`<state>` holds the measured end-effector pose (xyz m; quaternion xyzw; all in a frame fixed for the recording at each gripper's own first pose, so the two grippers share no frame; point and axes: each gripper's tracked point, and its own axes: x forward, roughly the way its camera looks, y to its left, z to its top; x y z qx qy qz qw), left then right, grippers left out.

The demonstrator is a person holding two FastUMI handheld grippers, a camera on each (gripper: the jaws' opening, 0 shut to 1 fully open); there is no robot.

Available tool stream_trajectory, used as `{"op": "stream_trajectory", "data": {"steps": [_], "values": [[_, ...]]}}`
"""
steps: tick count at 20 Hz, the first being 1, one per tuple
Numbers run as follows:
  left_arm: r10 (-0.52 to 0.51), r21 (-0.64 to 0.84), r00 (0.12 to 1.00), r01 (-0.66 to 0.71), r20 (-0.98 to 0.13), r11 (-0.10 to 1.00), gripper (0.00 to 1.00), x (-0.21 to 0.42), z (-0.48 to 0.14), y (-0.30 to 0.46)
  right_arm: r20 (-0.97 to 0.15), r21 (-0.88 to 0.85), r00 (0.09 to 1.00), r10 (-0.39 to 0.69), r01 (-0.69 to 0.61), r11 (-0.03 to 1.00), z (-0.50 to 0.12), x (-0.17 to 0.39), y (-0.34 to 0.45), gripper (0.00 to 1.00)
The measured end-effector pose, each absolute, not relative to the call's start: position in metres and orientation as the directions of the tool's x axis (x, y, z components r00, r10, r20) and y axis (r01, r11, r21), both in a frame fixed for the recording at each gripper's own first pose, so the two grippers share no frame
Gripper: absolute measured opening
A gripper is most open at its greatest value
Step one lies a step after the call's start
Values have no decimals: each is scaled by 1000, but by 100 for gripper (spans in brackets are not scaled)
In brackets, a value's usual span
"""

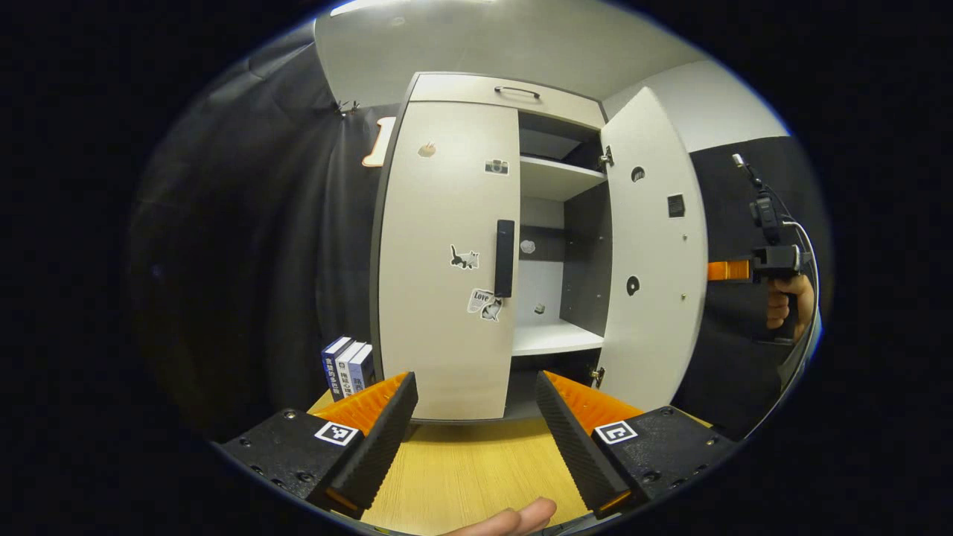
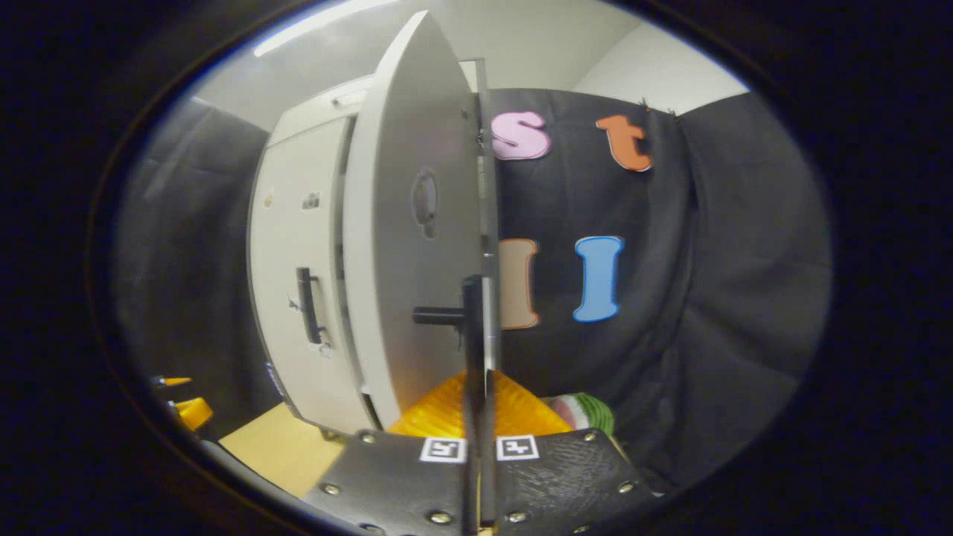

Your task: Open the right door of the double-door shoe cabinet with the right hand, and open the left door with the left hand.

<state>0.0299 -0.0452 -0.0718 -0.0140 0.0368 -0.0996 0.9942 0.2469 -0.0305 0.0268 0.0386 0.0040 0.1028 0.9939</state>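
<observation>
In the left gripper view, the left gripper [image 1: 474, 432] hangs over the near edge of the wooden tabletop [image 1: 469, 469], its fingers [image 1: 387, 435] spread wide apart with nothing between them. A fingertip of the person's hand [image 1: 514, 519] shows at the bottom. Beyond it the shoe cabinet [image 1: 476, 246] stands toward the tabletop's far edge. Its left door [image 1: 447, 253] is closed, with a dark vertical handle [image 1: 505, 257] and a few stickers. A short row of books [image 1: 348, 366] stands just beside the cabinet's left lower corner. The right door [image 1: 655, 253] is swung wide open, showing white shelves [image 1: 555, 339] inside. Past the door's outer edge, the right gripper [image 1: 733, 269] is held by another hand [image 1: 788, 301].

In the right gripper view, the right gripper's [image 2: 477, 447] fingers are pressed close together on the dark handle of the right door [image 2: 417, 246], seen edge-on. A green and red round object [image 2: 584, 412] lies low on the right, against the black cloth wall [image 2: 707, 298].
</observation>
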Motion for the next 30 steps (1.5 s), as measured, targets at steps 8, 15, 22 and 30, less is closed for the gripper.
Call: {"op": "stream_trajectory", "data": {"steps": [8, 15, 22, 30], "values": [[-183, -17, 979, 182, -95, 983, 99, 49, -75, -57, 21, 125, 956, 291, -291, 948, 42, 197, -58, 1], [-226, -22, 970, 225, -95, 974, 100, 65, -65, -86, 29, 140, 957, 289, -290, 947, 42, 192, -55, 1], [-211, -39, 973, 208, -97, 977, 100, 117, -50, -99, 92, 77, 977, 190, -197, 977, 34, 165, -83, 67], [-173, -60, 981, 168, -88, 984, 100, 200, -21, -97, 139, 139, 979, 150, -170, 976, 5, 97, -102, 96]]}}
